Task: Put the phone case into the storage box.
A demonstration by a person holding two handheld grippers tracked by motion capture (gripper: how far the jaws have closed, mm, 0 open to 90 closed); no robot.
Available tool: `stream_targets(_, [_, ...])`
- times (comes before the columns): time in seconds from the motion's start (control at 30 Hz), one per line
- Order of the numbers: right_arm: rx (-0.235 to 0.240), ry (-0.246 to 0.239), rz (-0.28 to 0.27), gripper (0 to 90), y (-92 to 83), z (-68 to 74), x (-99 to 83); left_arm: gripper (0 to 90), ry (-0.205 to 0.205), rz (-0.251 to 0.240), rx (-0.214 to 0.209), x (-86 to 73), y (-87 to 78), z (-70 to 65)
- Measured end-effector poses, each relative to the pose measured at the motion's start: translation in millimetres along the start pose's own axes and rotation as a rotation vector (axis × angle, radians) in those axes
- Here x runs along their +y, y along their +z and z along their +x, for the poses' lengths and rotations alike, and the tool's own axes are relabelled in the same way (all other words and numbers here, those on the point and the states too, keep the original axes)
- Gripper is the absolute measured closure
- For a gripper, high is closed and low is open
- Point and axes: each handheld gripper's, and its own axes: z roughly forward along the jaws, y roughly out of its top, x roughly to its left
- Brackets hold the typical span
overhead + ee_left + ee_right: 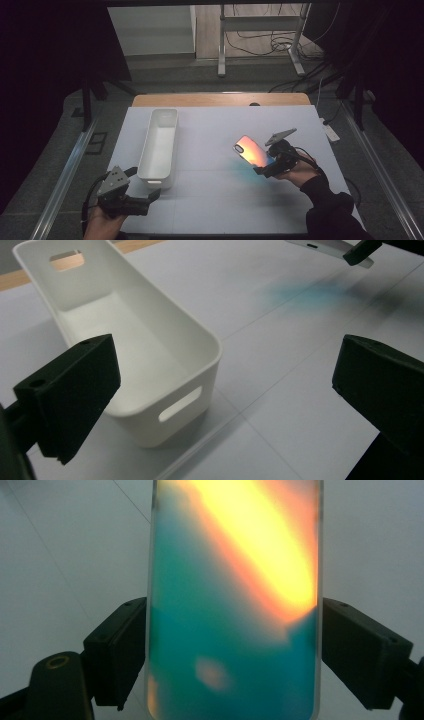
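1. The right gripper (265, 167) clamps an iridescent phone case (252, 151) by its long edges, one black jaw on each side in the right gripper view, and holds it tilted above the white table cover (215, 145), right of centre.
2. The left gripper (152, 196) hangs with its jaws wide apart and nothing between them, just beside the near end of the white storage bin (159, 145).
3. The step in hand looks like carrying the case; the bin is probably the goal, though nothing confirms that.
4. If so, the next move calls for swinging the case left over the bin's open top, lining its length with the bin's long axis, lowering it, then releasing.
5. The left gripper could steady the bin's near wall (175, 400).
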Motion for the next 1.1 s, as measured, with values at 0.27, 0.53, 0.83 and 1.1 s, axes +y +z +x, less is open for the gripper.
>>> stream_targets(0.27, [0.005, -0.003, -0.037, 17.2, -9.9, 3.9, -3.0, 0.0, 0.023, -0.013, -0.033, 10.6, 10.4, -4.0])
stream_targets(0.53, [0.019, -0.01, -0.062, 17.2, -15.2, 7.7, -3.3, 0.0, 0.033, -0.017, -0.056, 16.8, 18.5, -4.7])
stream_targets(0.83, [0.04, -0.018, -0.097, 17.2, -21.6, 13.3, -2.8, 0.1, 0.031, -0.024, -0.092, 23.6, 29.0, -6.6])
stream_targets(1.1, [0.063, -0.018, -0.139, 17.2, -28.8, 16.7, -3.2, 0.1, 0.029, -0.041, -0.128, 32.8, 38.6, -8.4])
